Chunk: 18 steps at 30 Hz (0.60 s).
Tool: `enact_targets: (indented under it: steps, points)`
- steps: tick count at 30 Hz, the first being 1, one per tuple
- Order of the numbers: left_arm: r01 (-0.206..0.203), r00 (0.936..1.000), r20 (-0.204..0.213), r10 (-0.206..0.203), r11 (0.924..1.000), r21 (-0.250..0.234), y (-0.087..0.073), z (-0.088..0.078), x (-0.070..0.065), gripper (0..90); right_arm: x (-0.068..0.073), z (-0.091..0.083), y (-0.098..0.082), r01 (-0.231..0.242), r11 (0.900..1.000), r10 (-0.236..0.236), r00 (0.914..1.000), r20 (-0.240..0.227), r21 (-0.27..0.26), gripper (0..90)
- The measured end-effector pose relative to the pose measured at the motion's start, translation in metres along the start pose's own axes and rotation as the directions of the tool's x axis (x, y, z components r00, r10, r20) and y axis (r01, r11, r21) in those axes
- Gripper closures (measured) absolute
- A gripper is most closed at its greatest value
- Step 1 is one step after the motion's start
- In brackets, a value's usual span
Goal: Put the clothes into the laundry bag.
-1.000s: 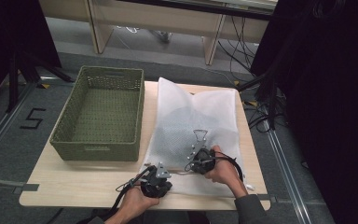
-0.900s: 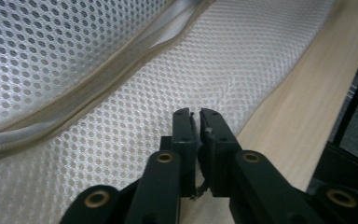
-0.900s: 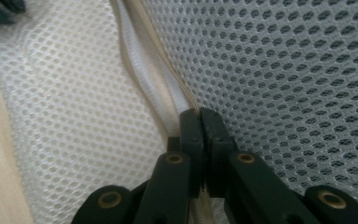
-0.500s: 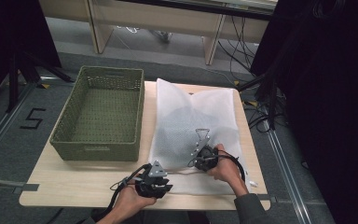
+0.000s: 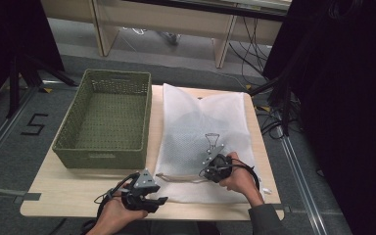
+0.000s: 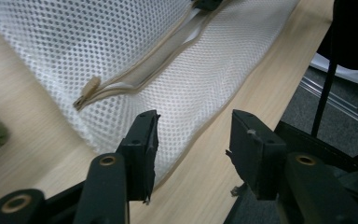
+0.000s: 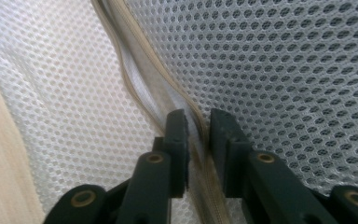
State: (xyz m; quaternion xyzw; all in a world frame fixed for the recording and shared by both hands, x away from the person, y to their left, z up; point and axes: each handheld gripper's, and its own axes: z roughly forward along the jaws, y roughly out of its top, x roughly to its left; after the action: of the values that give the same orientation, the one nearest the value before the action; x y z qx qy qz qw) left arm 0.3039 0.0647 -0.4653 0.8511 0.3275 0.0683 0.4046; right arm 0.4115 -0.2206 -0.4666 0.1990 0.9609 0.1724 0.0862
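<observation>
One mesh bag [image 5: 203,142], white, lay flat on the table [image 5: 78,191] in front of me, and one green basket [image 5: 105,120] sat just beside it on its left side. One zip [image 6: 135,81] ran across the near end of the bag, and I could count one small tan pull tab [image 6: 89,87] at its end.

Two tongs were in play. My left gripper [image 5: 152,198] hung over the near edge of the table, just off the bag's near left corner. Its jaws had just been opening, they stood well apart, and nothing sat between them; in the left gripper view the bag's corner and bare wood lay beyond the tips, and the pull tab lay free on the mesh, apart from both jaws.

My right gripper [image 5: 210,159] was down on the bag, near its middle and above the zip line as the high view showed it. Its jaws had just been opening a little too. In the right gripper view they stood close together with a narrow gap, one either side of the zip's tan band [image 7: 135,88]. Whether the pads were actually pinching that band, I could not tell.

One hand [image 5: 240,176] on the right, one hand [image 5: 112,218] on the left, each wrapped around its own tool.
</observation>
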Motion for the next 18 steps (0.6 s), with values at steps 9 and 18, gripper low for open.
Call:
enact_targets:
  steps: [9,18]
  points:
    - [0.014,0.9997,-0.021,-0.014,0.9999,-0.006,-0.005,-0.012,0.006,47.4,0.003,-0.02,-0.006,-0.038,0.992,0.038,0.9993,0.003,-0.123,62.1]
    - [0.025,0.9986,-0.047,-0.026,0.9994,-0.024,-0.008,-0.024,0.012,44.4,-0.002,-0.053,-0.017,-0.125,0.942,0.156,0.985,0.074,-0.312,49.5]
